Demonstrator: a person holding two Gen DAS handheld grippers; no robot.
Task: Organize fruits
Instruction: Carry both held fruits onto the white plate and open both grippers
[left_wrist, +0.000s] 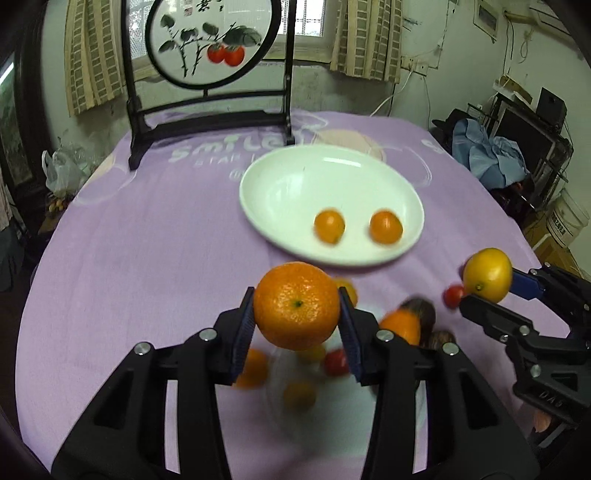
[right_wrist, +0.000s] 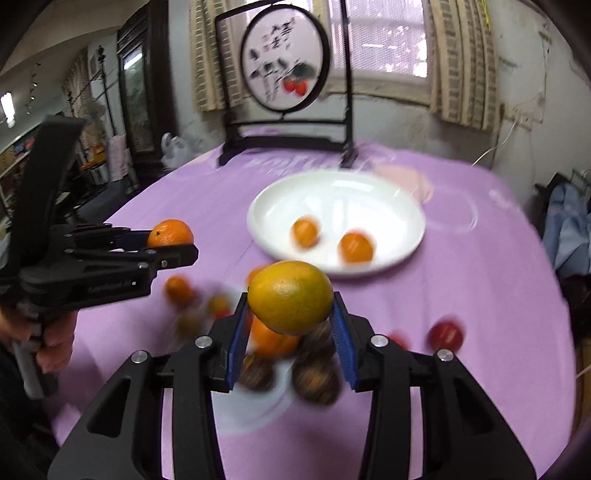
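My left black two-finger gripper (left_wrist: 296, 308) is clamped on a round orange mandarin (left_wrist: 296, 305). My right black gripper (right_wrist: 289, 299) pinches a yellow-green oval citrus (right_wrist: 290, 296). Both tilt downward.

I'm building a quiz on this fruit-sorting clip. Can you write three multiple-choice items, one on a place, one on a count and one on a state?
1. Where does the white plate sit?
A. on the purple tablecloth, in front of the round painted screen
B. on the floor
C. on a chair

2. How many small orange fruits lie on the plate?
A. none
B. two
C. five

3. What is the left hand-held gripper doing?
A. hanging empty
B. pressing on the plate
C. clamping an orange above the table

Answers:
1 A, the tablecloth lies under the plate and the screen stands behind it.
2 B, one fruit and a second are inside its rim.
3 C, both blue pads press the orange.
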